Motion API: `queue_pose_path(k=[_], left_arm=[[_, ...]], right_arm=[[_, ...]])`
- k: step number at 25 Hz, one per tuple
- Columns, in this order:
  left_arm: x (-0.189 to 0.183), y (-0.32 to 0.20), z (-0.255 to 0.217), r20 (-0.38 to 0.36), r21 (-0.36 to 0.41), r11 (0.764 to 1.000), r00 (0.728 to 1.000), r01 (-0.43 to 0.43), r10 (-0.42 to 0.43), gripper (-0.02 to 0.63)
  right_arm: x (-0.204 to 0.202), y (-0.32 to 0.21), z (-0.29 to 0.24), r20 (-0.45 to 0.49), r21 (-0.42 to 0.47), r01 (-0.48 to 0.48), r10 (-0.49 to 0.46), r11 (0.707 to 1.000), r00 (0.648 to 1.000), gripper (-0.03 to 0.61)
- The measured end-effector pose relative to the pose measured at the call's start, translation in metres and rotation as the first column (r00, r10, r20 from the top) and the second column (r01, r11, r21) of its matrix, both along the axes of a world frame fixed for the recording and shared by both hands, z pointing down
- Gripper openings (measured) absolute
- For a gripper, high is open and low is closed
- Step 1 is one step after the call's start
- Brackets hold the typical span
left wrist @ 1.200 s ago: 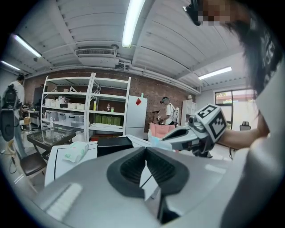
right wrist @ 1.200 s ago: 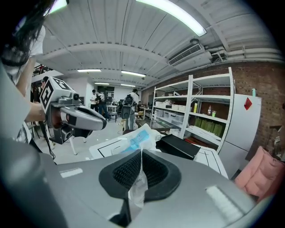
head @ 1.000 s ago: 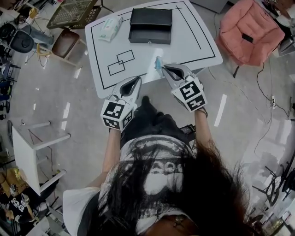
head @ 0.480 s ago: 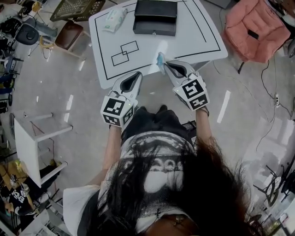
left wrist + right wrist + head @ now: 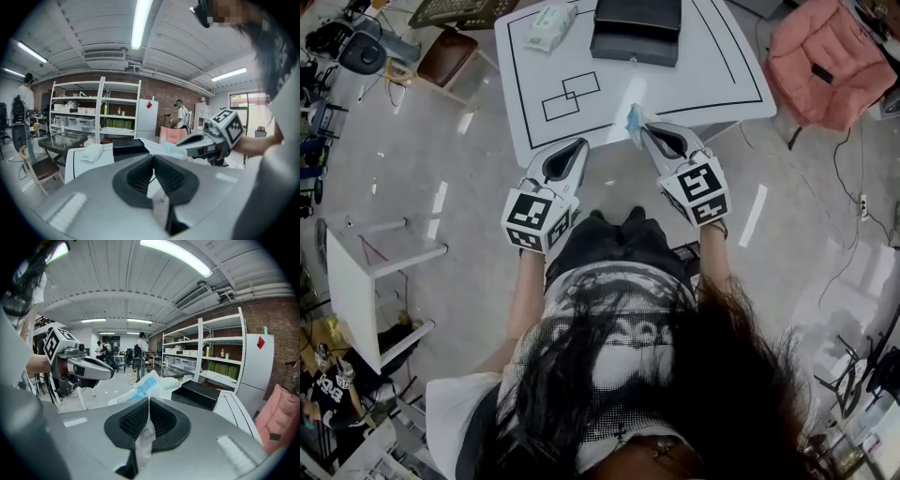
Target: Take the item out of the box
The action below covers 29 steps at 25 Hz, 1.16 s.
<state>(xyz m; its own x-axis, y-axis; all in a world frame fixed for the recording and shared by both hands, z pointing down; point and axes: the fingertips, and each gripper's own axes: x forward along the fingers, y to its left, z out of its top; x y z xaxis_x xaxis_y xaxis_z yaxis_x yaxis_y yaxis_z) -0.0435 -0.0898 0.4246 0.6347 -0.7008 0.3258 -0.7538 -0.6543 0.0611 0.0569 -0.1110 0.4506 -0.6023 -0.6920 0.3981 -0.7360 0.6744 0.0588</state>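
Note:
The black box (image 5: 636, 28) stands at the far side of the white table (image 5: 694, 84); it also shows in both gripper views (image 5: 126, 146) (image 5: 197, 393). My right gripper (image 5: 639, 128) (image 5: 149, 399) is held over the table's front edge, shut on a clear plastic packet with a blue and white label (image 5: 633, 119) (image 5: 146, 386). That packet sticks out past the pads and hangs down between them. My left gripper (image 5: 572, 148) (image 5: 153, 158) hovers beside it at the same edge, its jaws shut with nothing in them.
A pack of wipes (image 5: 551, 22) lies left of the box. Black rectangles are drawn on the table top. A pink chair (image 5: 825, 61) stands at the right, a brown chair (image 5: 455, 56) and a white stool (image 5: 366, 281) at the left. Shelves and people are behind.
The table and box have slid up and to the right in the head view. Both grippers stay at the table's front edge, and the right one still holds the packet.

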Motion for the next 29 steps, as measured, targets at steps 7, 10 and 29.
queue_pose_path(k=[7, 10, 29], left_arm=[[-0.015, 0.015, -0.014, -0.017, 0.013, 1.000, 1.000, -0.025, 0.025, 0.000], [-0.019, 0.017, -0.017, -0.025, 0.020, 0.999, 0.999, -0.036, 0.036, 0.000], [-0.053, 0.036, -0.028, -0.049, 0.054, 0.997, 0.997, -0.056, 0.058, 0.000]], right_arm=[[-0.019, 0.019, -0.009, -0.006, -0.007, -0.010, 0.010, 1.000, 1.000, 0.011], [-0.026, 0.022, -0.010, -0.013, -0.007, -0.014, 0.014, 1.000, 1.000, 0.011], [-0.063, 0.042, -0.017, -0.036, 0.007, -0.022, 0.023, 1.000, 0.999, 0.011]])
